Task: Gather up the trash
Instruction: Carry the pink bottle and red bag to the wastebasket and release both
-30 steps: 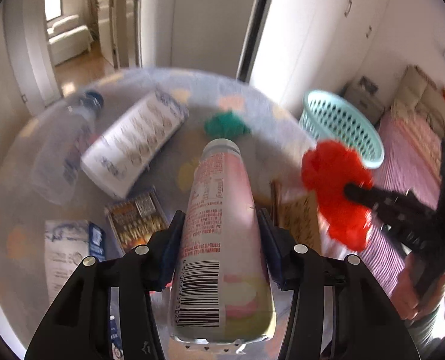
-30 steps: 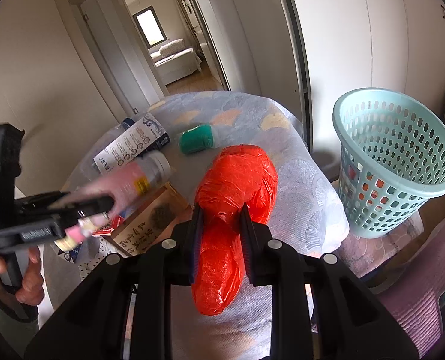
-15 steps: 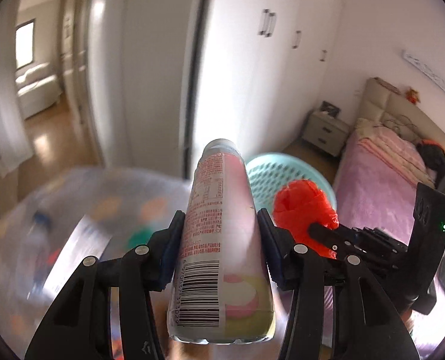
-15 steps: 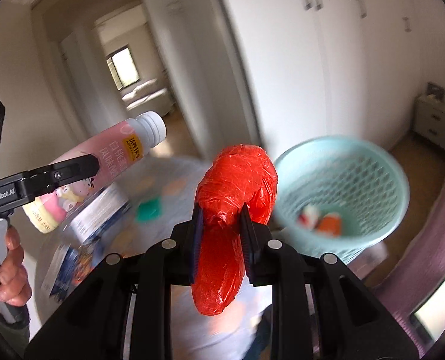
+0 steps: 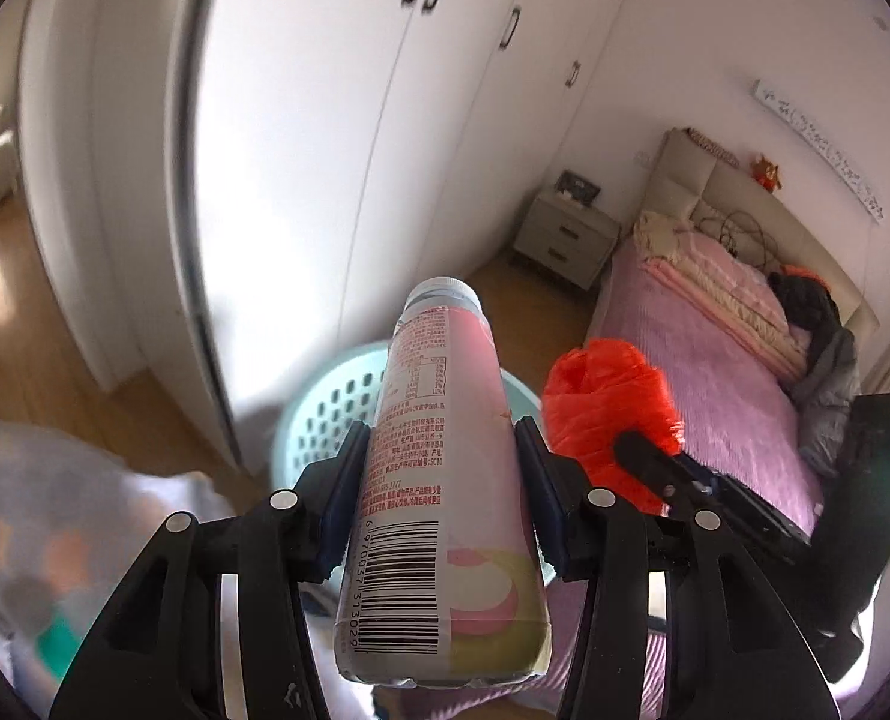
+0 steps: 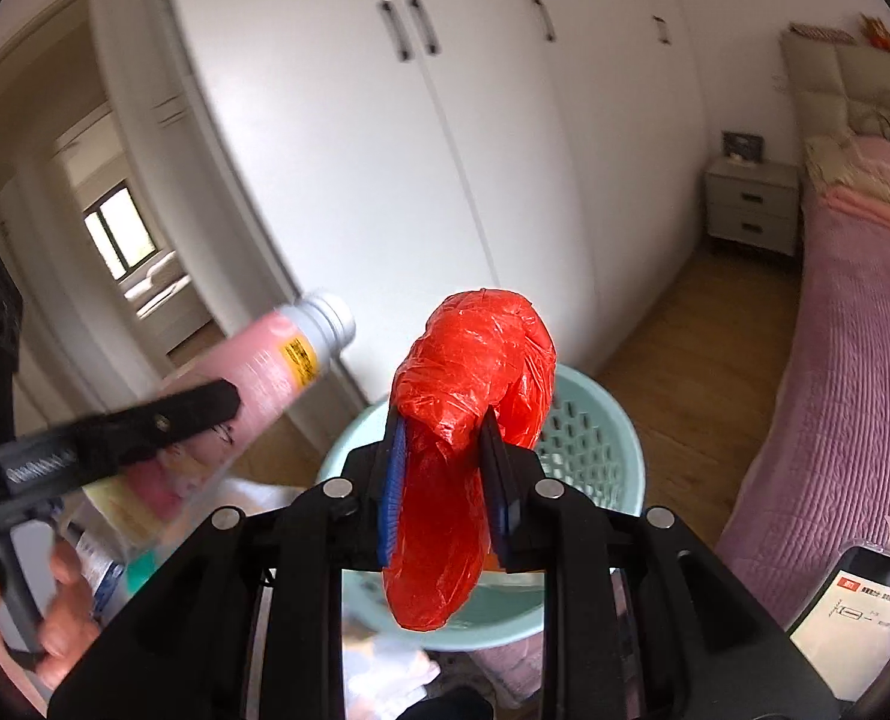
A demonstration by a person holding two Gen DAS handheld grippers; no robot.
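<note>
My left gripper [image 5: 441,450] is shut on a pink drink bottle [image 5: 438,480], cap pointing forward, held in the air above a pale blue perforated basket [image 5: 318,414]. My right gripper [image 6: 441,438] is shut on a crumpled red plastic bag [image 6: 469,420], held over the same basket [image 6: 589,444]. The red bag [image 5: 607,402] and the right gripper also show in the left wrist view, right of the bottle. The bottle [image 6: 264,372] and the left gripper show at the left of the right wrist view.
The cloth-covered table [image 5: 54,510] with blurred trash lies at the lower left. White wardrobes [image 6: 445,150] stand behind the basket. A pink bed [image 5: 715,360] and a nightstand [image 5: 565,234] are to the right. A phone screen [image 6: 859,600] is at the lower right.
Both grippers have lifted off the table and swung right with their loads. They now hang over the basket, which fills more of both views.
</note>
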